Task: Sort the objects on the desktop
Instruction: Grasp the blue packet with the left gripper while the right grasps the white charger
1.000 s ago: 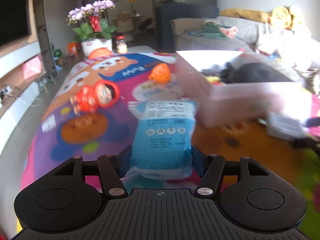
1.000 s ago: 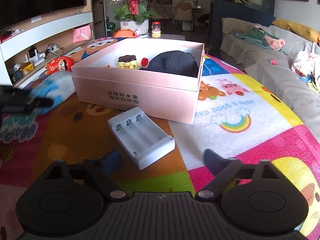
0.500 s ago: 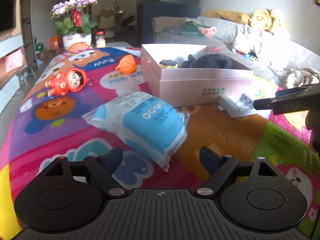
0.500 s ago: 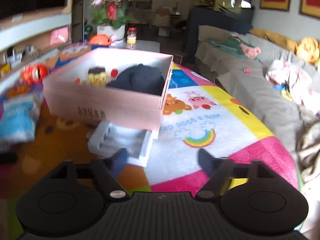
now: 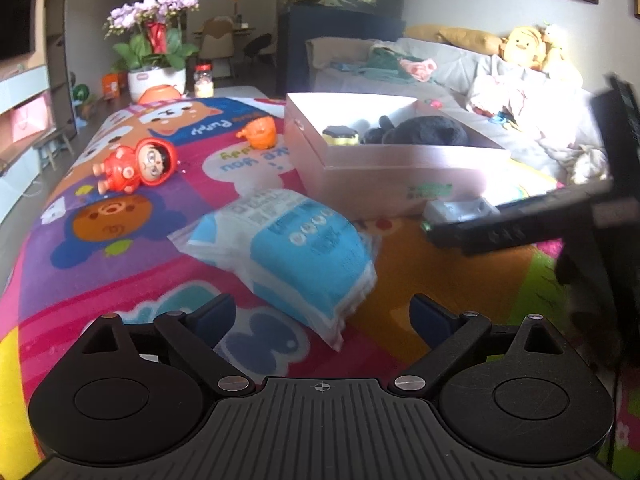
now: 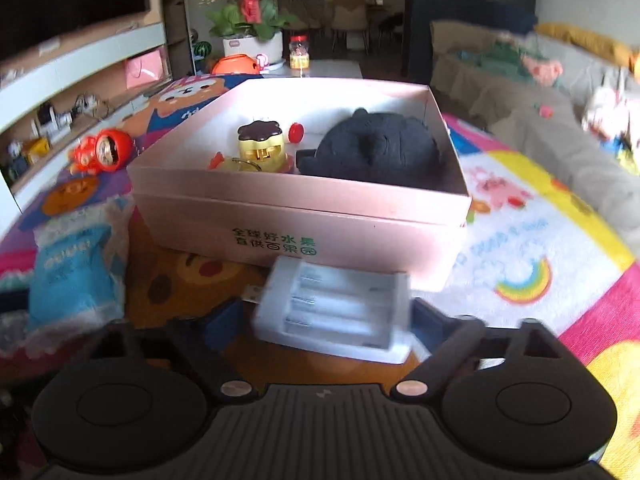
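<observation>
The white battery holder (image 6: pixel 334 312) was seen lying on the colourful cartoon mat (image 6: pixel 520 264), just in front of the pink box (image 6: pixel 304 236) and between the blue fingers of the right gripper (image 6: pixel 322 322). The jaws were closing around it, but no pad was seen pressing on it; the grip was released. The blue packet (image 5: pixel 292 256) lay on the mat ahead of the left gripper (image 5: pixel 322 316), whose jaws were opening wide, with only the packet's near corner between the fingertips and nothing grasped. A black plush (image 6: pixel 376 150) and a yellow toy (image 6: pixel 260 148) were noted inside the box. A red doll (image 5: pixel 138 166) and an orange toy (image 5: pixel 260 132) lay on the mat left of the box, well apart from the packet. A potted orchid (image 5: pixel 154 52) stood beyond the mat's far end.
</observation>
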`<state>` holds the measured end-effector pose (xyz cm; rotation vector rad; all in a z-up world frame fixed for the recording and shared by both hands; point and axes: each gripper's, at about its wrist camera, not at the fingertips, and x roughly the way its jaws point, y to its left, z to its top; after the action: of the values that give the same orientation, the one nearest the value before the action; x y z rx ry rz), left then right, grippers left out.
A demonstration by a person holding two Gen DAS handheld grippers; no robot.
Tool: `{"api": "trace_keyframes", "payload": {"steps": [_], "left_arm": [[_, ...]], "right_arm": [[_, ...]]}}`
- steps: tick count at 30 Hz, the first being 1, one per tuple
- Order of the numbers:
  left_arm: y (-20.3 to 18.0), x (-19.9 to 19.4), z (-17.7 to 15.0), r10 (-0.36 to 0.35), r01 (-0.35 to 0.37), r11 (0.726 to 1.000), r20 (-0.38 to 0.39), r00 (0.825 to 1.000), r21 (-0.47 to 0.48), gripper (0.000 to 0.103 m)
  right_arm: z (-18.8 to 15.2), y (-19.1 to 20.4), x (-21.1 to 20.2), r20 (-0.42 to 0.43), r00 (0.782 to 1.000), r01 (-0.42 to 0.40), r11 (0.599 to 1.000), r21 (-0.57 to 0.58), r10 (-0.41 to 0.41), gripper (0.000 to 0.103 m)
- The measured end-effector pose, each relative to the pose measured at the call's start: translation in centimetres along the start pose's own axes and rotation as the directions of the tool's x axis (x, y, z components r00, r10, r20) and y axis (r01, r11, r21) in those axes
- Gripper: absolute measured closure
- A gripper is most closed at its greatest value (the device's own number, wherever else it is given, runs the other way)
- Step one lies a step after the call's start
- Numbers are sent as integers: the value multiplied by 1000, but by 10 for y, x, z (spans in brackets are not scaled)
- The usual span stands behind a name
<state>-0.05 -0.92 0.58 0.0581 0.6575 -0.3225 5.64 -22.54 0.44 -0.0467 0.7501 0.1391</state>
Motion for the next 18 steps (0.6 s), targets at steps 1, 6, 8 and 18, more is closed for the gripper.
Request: {"api": "trace_keyframes", "payload": {"steps": [1, 6, 8, 18], "left_arm": [[0, 1, 3, 11, -11, 1000, 5, 1000, -4, 6], [5, 20, 27, 31, -30, 997, 4, 1000, -73, 3], [7, 32, 35, 21, -23, 995, -15, 1000, -100, 3], [11, 55, 36, 110, -112, 993, -66, 992, -28, 23]], "right_arm": [[-1, -1, -2, 1, 1000, -17, 1000, 1, 17, 22], [-18, -6, -22, 5, 999, -51, 998, -24, 51, 22], [-28, -5, -33, 9, 997, -73, 996, -44, 74, 22], [-47, -10, -54, 49, 990, -129, 992, -10, 129, 22]]}}
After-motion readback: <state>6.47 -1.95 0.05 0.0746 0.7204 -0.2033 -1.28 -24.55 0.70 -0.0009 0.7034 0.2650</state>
